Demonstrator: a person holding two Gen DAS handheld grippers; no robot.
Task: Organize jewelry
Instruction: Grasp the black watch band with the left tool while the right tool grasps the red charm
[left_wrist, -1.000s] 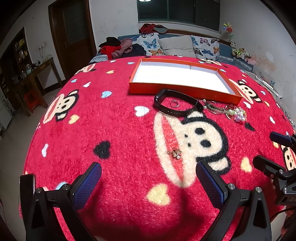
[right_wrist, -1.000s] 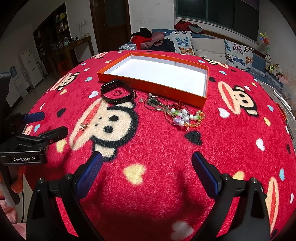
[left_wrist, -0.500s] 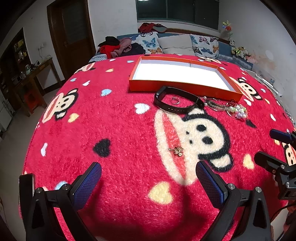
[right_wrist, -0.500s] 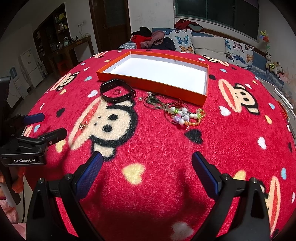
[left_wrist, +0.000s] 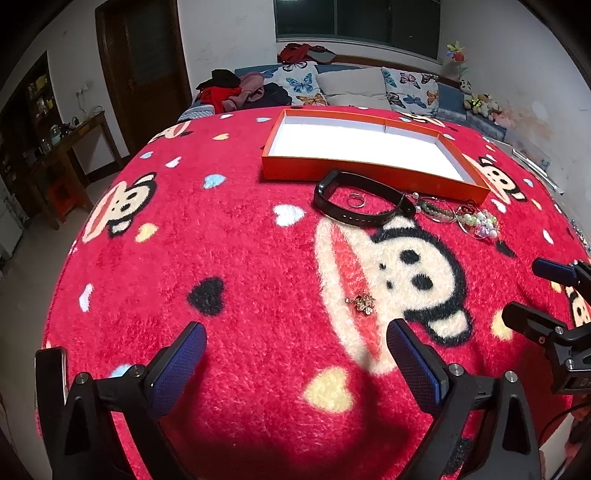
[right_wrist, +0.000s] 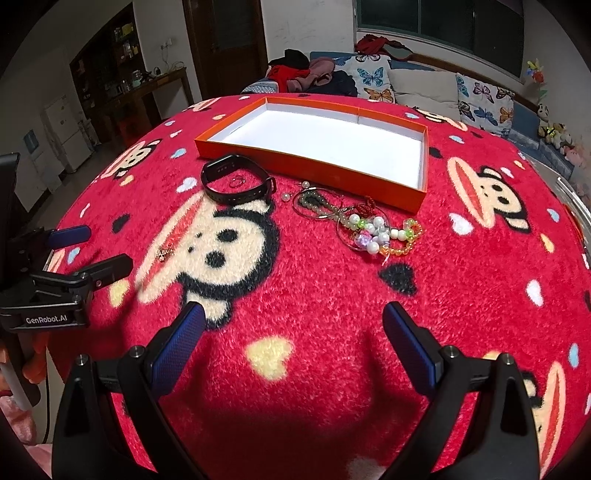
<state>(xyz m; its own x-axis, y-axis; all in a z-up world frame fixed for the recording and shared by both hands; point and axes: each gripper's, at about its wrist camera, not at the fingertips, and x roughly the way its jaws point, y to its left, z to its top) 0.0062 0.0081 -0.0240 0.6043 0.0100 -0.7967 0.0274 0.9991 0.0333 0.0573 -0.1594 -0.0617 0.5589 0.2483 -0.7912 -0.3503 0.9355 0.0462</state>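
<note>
Left wrist: left gripper (left_wrist: 297, 345) wide open, empty; gold brooch (left_wrist: 361, 303) just ahead, off-centre right. Centre over it, pinch low into fleece. Right wrist: right gripper (right_wrist: 291, 330) wide open, empty; bead bracelets (right_wrist: 376, 230) beside orange tray (right_wrist: 306, 170).

Jewelry laid out beside an empty orange tray (left_wrist: 369, 170).
A black band (left_wrist: 360, 204) encircles a ring (left_wrist: 356, 201); beaded bracelets (right_wrist: 373, 229) are heaped rightward; a gold brooch (left_wrist: 362, 302) lies apart.
</note>
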